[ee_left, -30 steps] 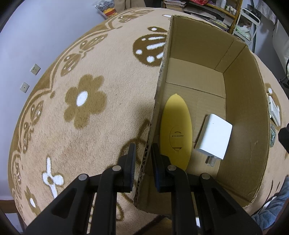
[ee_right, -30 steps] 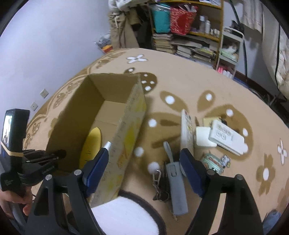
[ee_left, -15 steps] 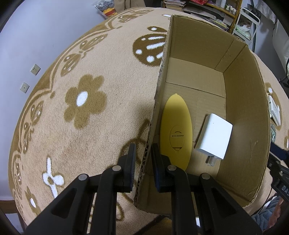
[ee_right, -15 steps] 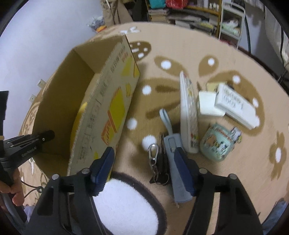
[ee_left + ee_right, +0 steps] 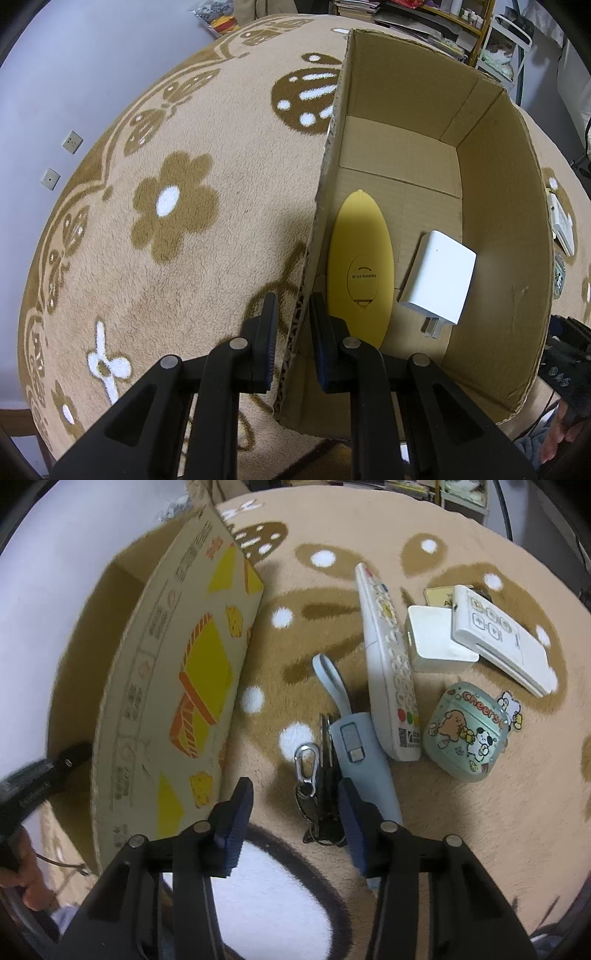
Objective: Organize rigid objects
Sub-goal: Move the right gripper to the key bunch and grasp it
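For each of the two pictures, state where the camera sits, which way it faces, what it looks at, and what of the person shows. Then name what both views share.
Left wrist: sits on the left tool, faces steeply down; its jaws clamp the cardboard box wall; yellow remote and white charger lie inside; fingers at lower right.
Right wrist: sits on the right tool, faces steeply down at the keys on the carpet; jaws closing, not yet gripping; a hand at lower left.
Shared: the box and carpet.
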A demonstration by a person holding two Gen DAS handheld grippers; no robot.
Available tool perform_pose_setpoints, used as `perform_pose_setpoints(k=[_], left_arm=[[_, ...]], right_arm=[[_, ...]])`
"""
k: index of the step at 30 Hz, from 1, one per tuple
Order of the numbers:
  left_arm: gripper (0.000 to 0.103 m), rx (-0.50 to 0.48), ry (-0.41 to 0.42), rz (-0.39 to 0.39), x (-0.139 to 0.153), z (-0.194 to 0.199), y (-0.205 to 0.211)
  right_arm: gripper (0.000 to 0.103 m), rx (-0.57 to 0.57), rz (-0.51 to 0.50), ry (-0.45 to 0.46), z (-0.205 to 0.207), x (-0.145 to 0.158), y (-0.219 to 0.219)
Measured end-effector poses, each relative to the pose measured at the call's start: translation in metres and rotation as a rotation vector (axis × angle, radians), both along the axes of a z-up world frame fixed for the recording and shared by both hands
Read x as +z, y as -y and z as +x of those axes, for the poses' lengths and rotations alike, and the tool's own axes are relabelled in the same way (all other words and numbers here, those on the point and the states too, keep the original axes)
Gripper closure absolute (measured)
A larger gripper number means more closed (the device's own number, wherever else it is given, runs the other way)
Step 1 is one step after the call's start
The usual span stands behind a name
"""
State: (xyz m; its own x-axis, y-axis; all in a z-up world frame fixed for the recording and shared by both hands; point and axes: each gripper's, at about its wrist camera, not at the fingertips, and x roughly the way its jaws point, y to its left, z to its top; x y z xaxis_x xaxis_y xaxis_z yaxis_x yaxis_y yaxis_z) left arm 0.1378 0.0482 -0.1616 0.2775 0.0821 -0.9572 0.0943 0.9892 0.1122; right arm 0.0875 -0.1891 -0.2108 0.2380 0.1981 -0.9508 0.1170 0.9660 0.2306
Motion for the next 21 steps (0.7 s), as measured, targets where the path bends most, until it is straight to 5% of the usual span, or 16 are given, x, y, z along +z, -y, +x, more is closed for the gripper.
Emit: perform_pose_setpoints(k=[8, 21], left_arm=[[0.086, -0.002, -0.007, 0.004, -0.001, -0.001, 0.000], [0.086, -0.005, -0.007, 0.020, -0.002, -0.001, 0.003]], right_arm=[[0.070, 0.088, -0.151, -0.006, -0.005, -0.017, -0.029], [0.084, 0.006, -0.057, 0.087, -0.008, 0.000, -0.008]])
